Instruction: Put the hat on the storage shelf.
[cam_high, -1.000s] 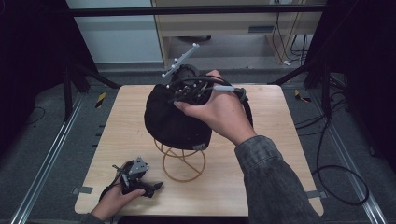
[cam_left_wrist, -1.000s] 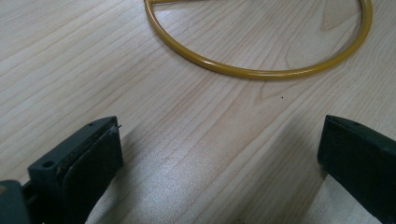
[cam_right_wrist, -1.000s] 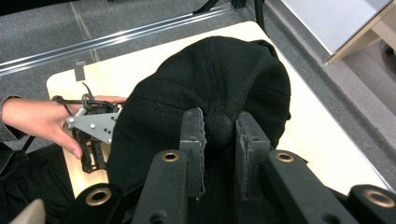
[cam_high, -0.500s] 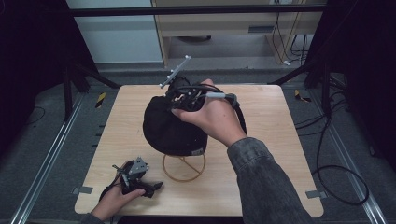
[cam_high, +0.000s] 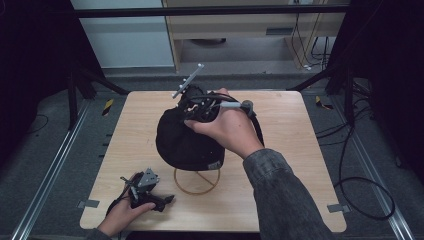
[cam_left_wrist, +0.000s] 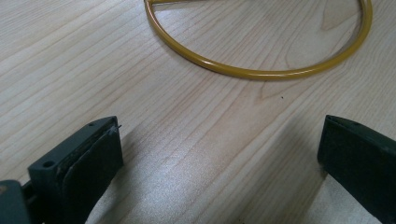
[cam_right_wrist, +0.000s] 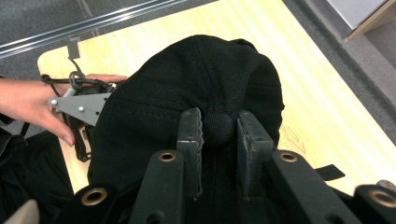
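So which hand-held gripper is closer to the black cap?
The right. The right hand-held gripper is pinching the button on top of the black cap. The left hand-held gripper rests on the table, near the yellow ring, apart from the cap.

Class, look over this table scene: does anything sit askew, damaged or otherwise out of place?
Nothing looks damaged or spilled. The black cap hangs tilted over the yellow wire stand, pinched at its top button by the right gripper. The left gripper rests open on the table.

grey floor (cam_high: 60, 150) | wooden cabinet (cam_high: 235, 25) behind | dim light
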